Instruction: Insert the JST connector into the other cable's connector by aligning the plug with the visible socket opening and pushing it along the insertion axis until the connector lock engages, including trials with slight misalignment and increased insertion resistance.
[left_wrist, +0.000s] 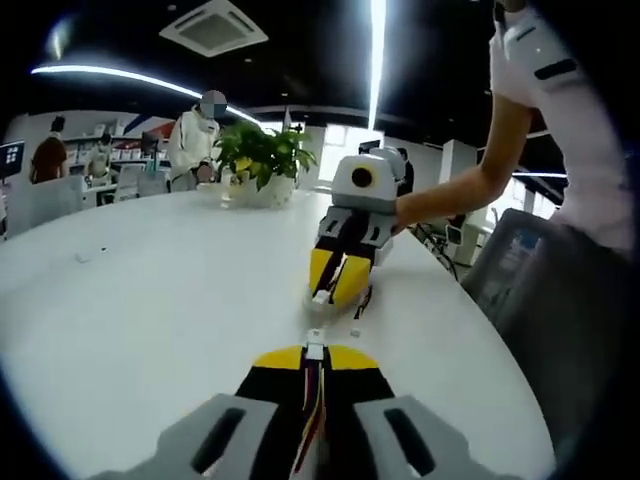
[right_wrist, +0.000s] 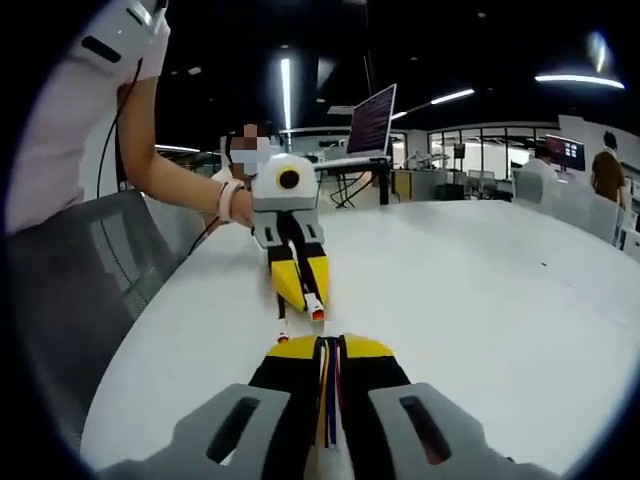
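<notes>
Left gripper (left_wrist: 314, 352): yellow-tipped jaws closed narrow on the left cable (left_wrist: 312, 400); wires run back between the jaws, so the white connector (left_wrist: 315, 349) projects forward past the tips as the free mating face.
Right gripper (right_wrist: 330, 345): jaws likewise closed tight on the right cable (right_wrist: 330, 395); coloured wires lie along the jaw line; its connector end sits at the jaw tips and is too small to make out in the right gripper view.
Right connector (left_wrist: 321, 296): seen in the left gripper view at the tips of the opposing gripper; white, pointing toward the left connector.
Relation: the two grippers face each other nose to nose over the white table (left_wrist: 150, 300); connectors near but apart, not yet mated; held low over the surface, judged to steady both hands.
Alignment: roughly on one axis; the right gripper appears slightly angled, so a small offset is likely.
Socket orientation: cannot tell which end is plug and which is socket.
Step in hand: final approach before insertion; lock not engaged.
Risk: a skewed push may jam the housings or bend the wires.
</notes>
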